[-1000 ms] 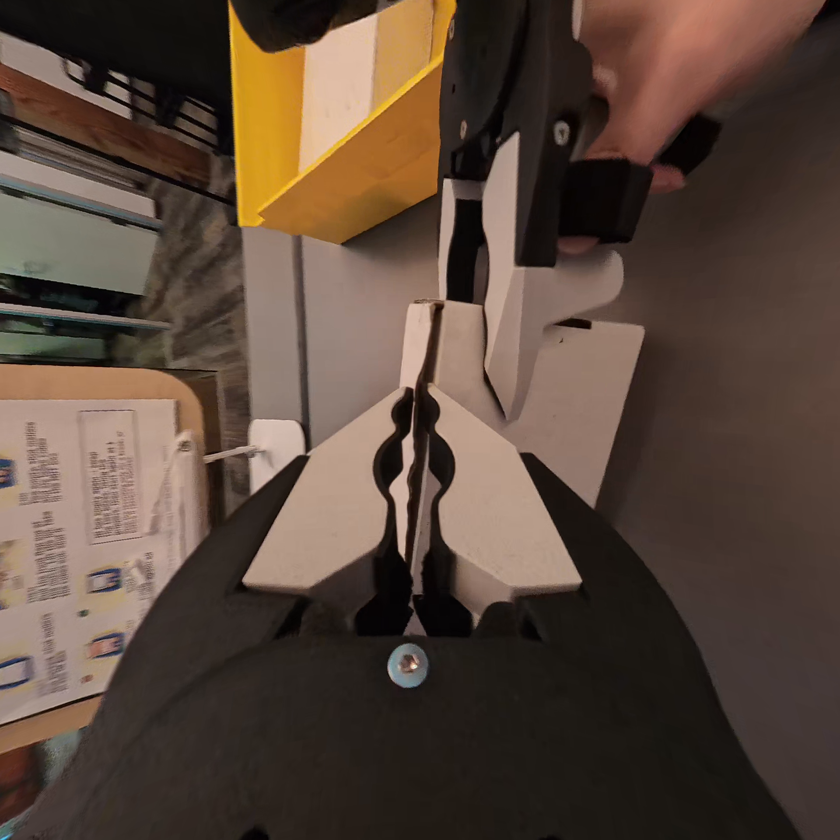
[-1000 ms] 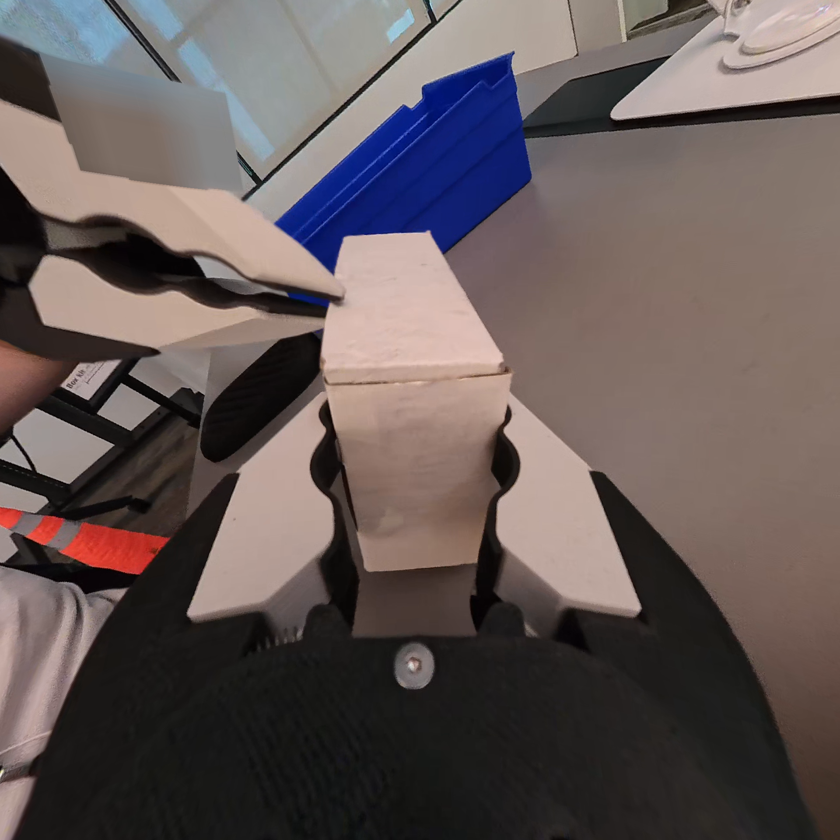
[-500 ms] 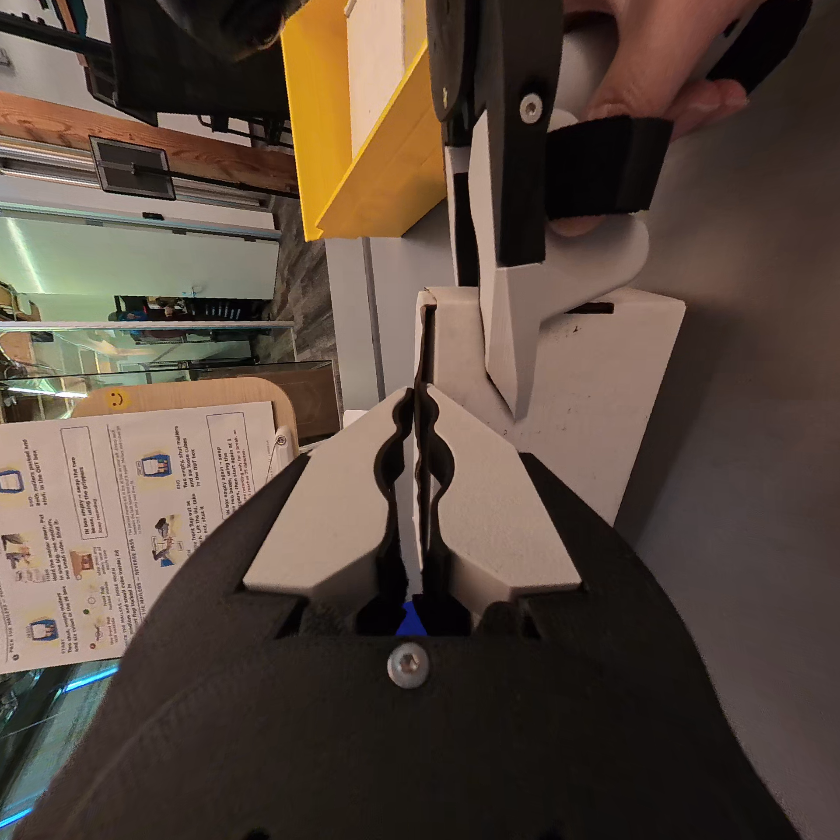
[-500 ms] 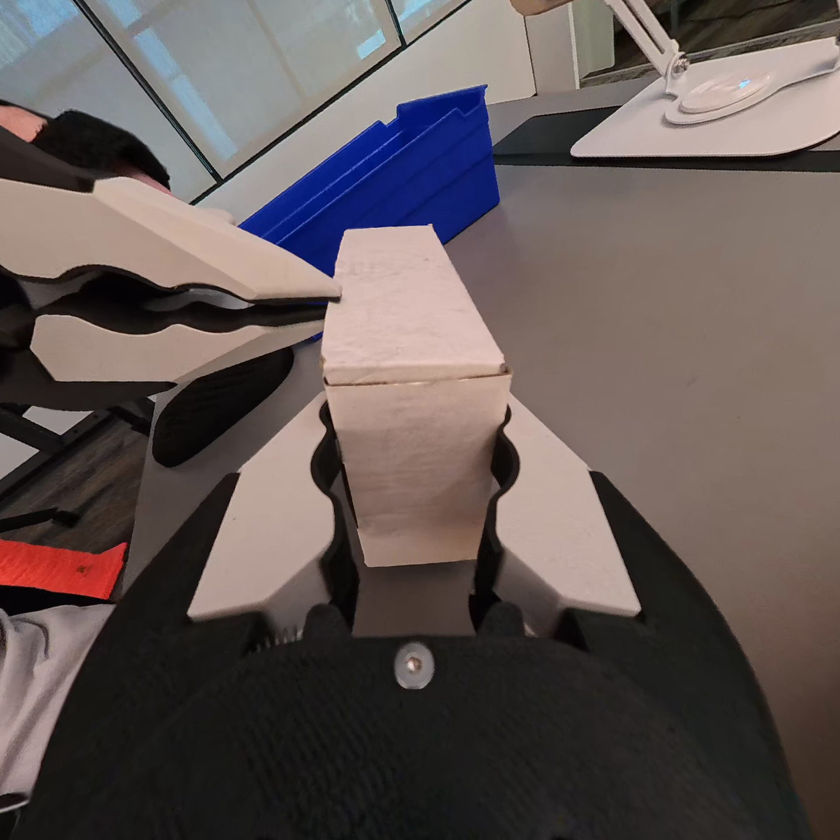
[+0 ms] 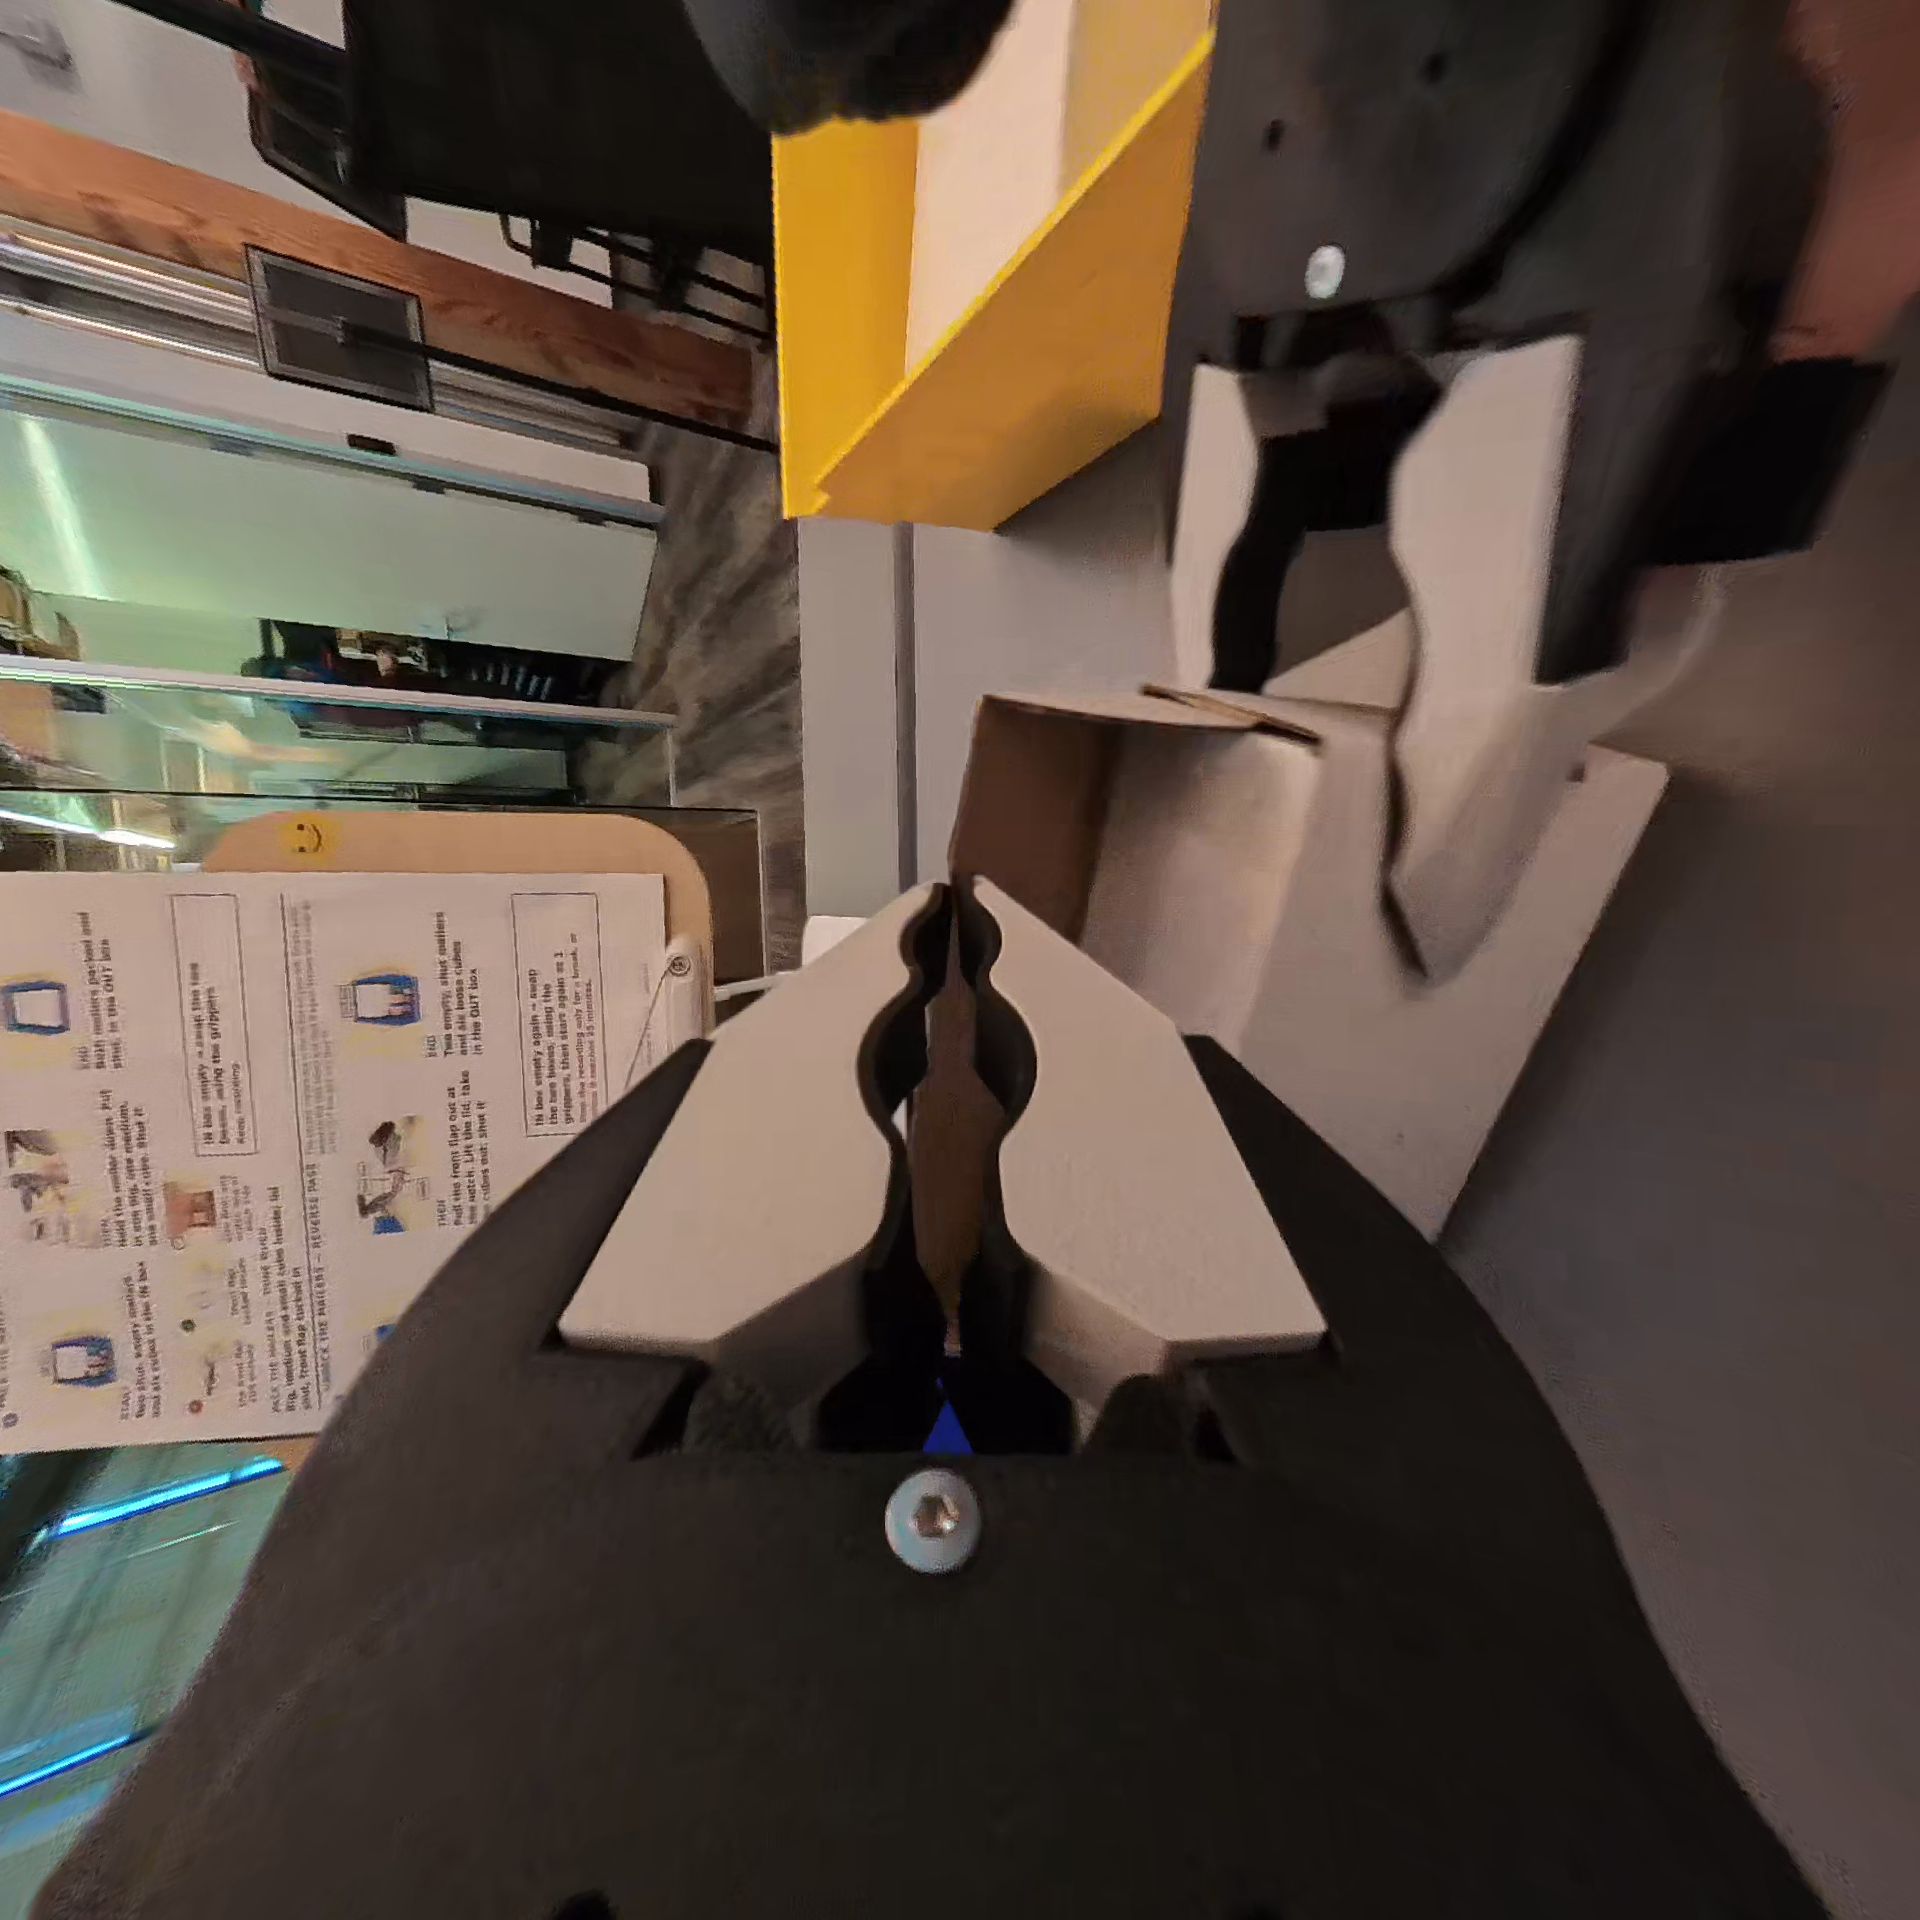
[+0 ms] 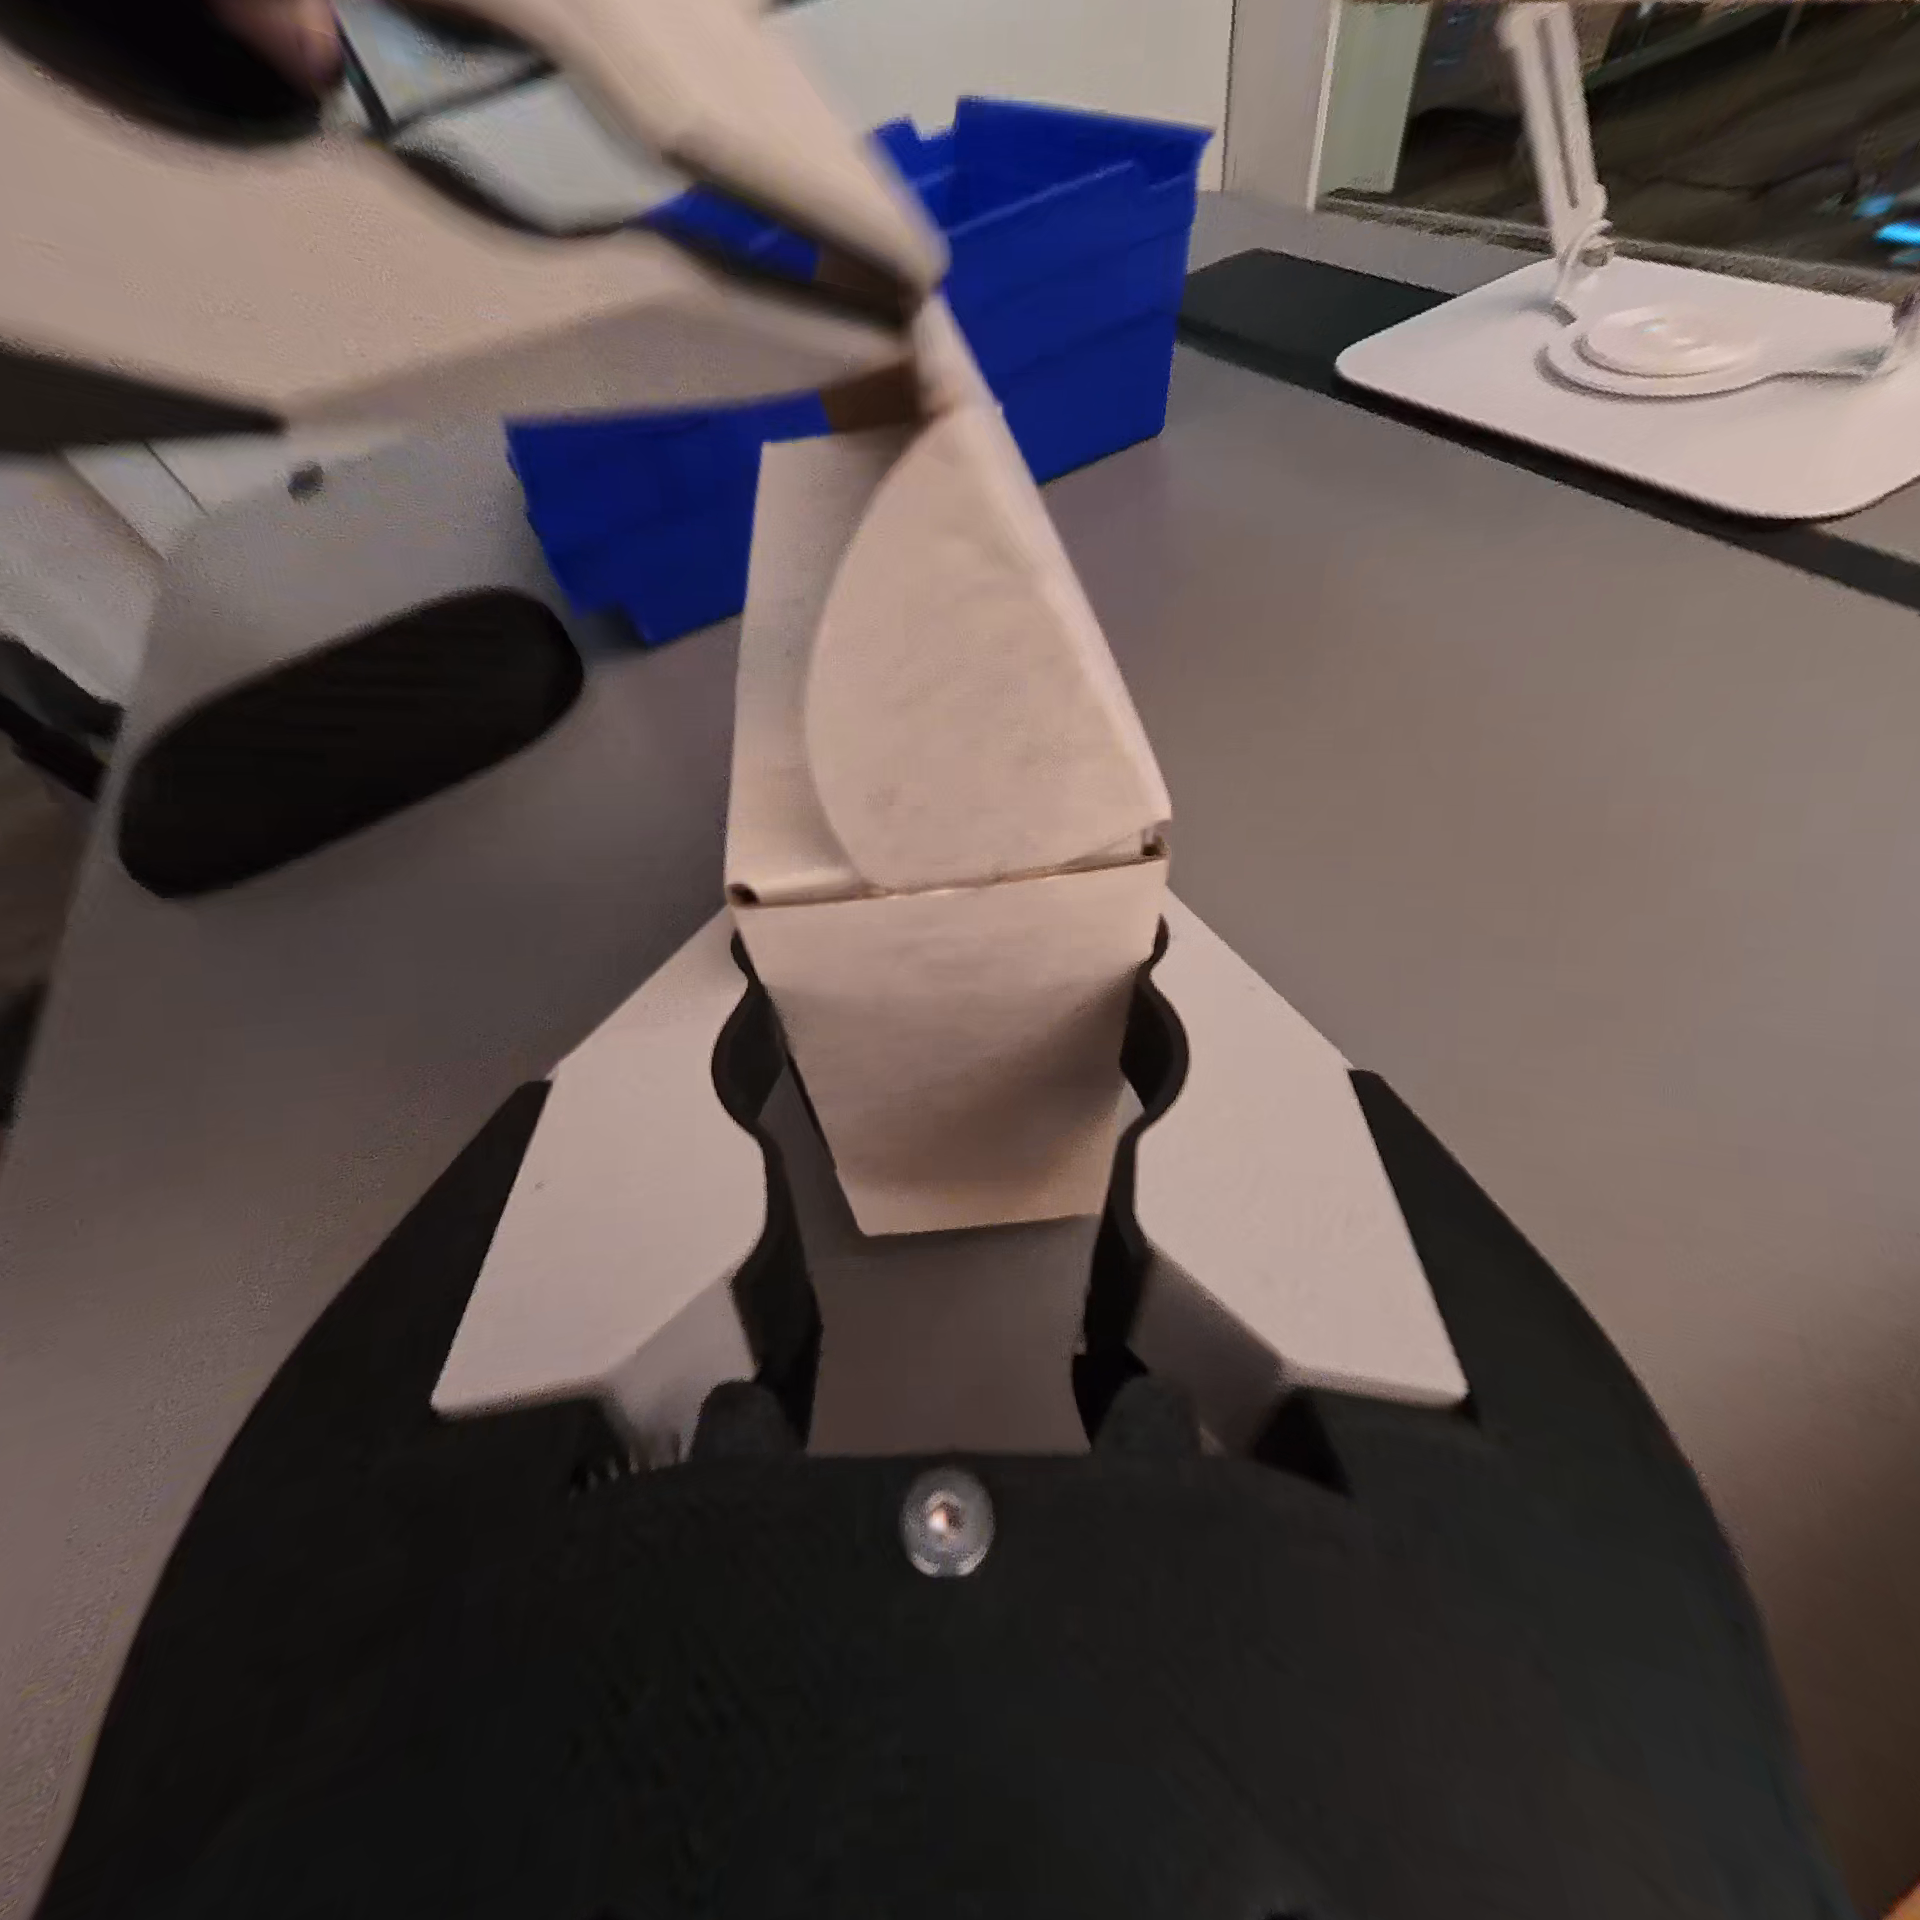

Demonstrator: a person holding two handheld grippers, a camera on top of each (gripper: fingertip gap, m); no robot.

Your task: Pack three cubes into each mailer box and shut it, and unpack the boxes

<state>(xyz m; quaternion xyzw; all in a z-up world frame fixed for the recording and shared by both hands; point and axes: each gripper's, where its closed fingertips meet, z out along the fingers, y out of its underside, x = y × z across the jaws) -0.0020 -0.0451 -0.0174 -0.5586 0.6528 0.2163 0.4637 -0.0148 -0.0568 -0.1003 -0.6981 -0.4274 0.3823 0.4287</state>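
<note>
A white mailer box (image 6: 935,1039) is held off the grey table between the fingers of my right gripper (image 6: 945,935), which is shut on its end. My left gripper (image 6: 914,301) comes in from the upper left, shut on the tip of the box's front flap (image 6: 935,675), which is pulled up and out. In the left wrist view my left gripper (image 5: 951,894) pinches the brown inner side of the flap (image 5: 951,1122). The box (image 5: 1351,1039) stands partly open there, with my right gripper (image 5: 1314,821) on it. No cubes are in view.
A blue bin (image 6: 1039,312) stands on the grey table (image 6: 1455,831) behind the box. A white lamp base (image 6: 1662,395) sits at the back right. A yellow bin (image 5: 987,416) holds a white box. An instruction sheet (image 5: 312,1143) stands beyond the table edge.
My left gripper has pulled the front flap out and lifted it, so the box has gone from closed to partly open. My right gripper still holds the box.
</note>
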